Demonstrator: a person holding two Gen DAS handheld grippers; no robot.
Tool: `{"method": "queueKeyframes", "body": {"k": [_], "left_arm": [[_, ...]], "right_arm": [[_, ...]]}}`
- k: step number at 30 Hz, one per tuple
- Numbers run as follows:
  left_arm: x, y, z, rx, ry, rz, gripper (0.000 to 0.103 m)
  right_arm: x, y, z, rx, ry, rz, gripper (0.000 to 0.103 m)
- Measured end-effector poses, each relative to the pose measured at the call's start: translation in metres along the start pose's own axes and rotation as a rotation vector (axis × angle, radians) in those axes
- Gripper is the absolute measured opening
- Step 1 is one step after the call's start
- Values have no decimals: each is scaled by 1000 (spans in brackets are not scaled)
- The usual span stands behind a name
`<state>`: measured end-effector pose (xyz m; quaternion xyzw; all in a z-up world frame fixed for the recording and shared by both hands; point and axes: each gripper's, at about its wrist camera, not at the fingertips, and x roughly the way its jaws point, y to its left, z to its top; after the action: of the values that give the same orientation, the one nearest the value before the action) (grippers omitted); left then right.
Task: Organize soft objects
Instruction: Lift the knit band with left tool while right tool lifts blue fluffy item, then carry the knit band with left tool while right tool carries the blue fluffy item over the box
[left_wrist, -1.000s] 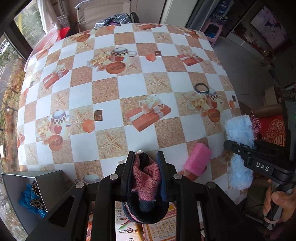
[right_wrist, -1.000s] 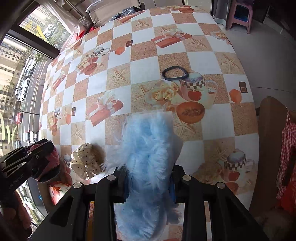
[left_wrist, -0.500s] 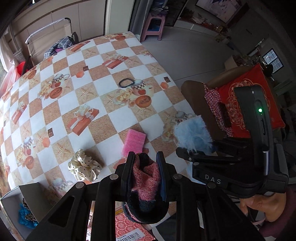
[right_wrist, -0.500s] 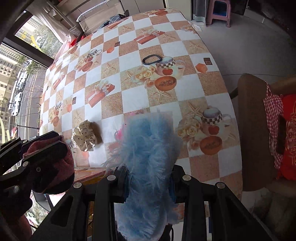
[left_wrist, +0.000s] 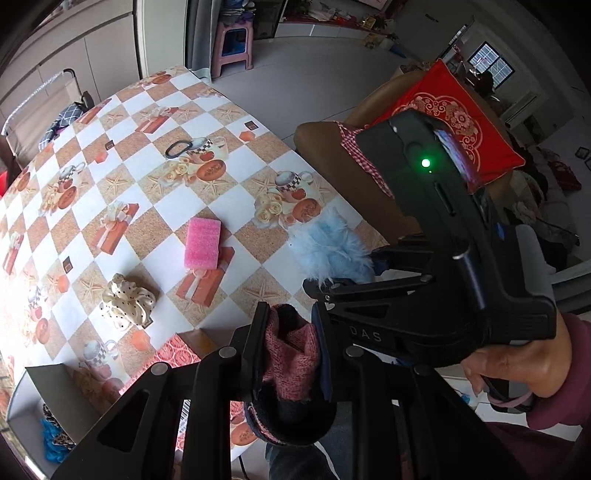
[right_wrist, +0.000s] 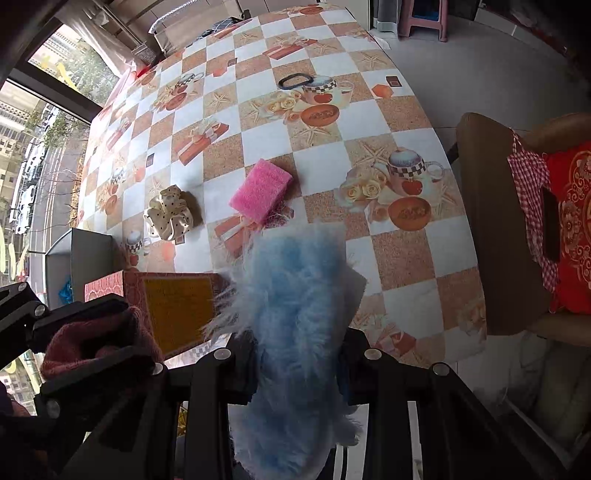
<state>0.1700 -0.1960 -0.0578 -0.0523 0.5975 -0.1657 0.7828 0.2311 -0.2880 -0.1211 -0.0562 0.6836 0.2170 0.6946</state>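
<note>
Your left gripper (left_wrist: 290, 325) clamps a pink knit sock (left_wrist: 291, 350); your right gripper (right_wrist: 299, 354) clamps a blue fluffy piece (right_wrist: 295, 314) above the desk (right_wrist: 391, 236).

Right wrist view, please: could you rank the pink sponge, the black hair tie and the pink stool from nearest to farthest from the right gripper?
1. Pink sponge, mid-table, just beyond the right gripper.
2. Black hair tie, farther up the table.
3. Pink stool, on the floor past the table's far end.

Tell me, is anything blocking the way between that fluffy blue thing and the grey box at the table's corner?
Yes, partly. The fluffy blue thing sits clamped in the right tool. Between it and the grey box stand the red-and-yellow carton and the left tool holding a pink knit item.
</note>
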Motion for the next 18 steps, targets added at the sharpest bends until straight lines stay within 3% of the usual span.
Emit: {"method": "queueKeyframes", "body": {"k": [10, 18], "left_arm": [[-17, 3, -44, 7, 4, 1, 25], [-28, 26, -82, -71, 5, 26, 25]], "right_arm": [[4, 21, -32, -57, 30, -3, 34], [17, 48, -56, -145, 81, 31, 34]]}}
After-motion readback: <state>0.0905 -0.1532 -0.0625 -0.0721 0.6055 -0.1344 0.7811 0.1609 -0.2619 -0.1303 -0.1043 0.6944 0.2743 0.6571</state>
